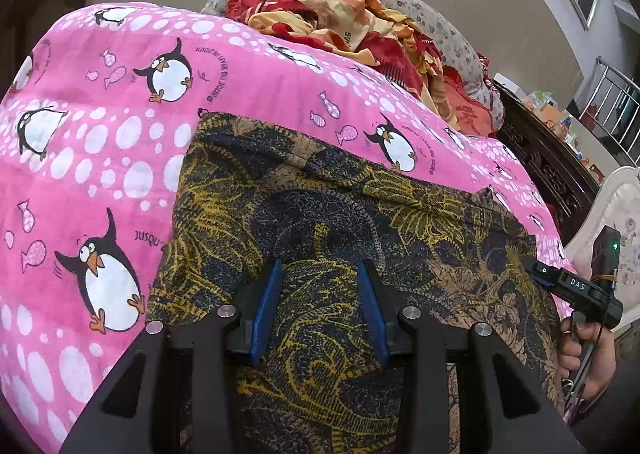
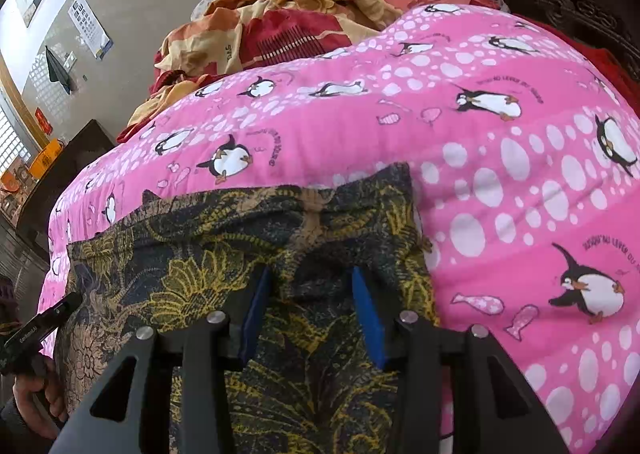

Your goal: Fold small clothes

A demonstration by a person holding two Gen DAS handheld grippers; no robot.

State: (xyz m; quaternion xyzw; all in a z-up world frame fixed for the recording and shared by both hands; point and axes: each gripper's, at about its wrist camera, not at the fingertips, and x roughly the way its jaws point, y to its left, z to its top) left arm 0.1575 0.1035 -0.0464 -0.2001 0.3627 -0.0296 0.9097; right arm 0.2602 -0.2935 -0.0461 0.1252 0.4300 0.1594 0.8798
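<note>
A big pink fleece blanket with penguins and white dots point(image 1: 248, 66) covers the bed; behind it sits a heap of red and orange flowery bedding point(image 1: 340, 14); on the pink blanket lies the dark blue and yellow flower-print cloth point(image 1: 320, 190), spread mostly flat, with its far edge a bit bumpy and its near edge hanging toward the person; the left tongs point(image 1: 320, 274) hang over the near middle of the cloth with their blue pads spread apart, pinching nothing; the right tongs point(image 2: 308, 278) do the same over its other side, also spread wide. I think the soft blanket could bunch up and get pinched with the cloth; a grab on one layer only could make a crooked fold.
</note>
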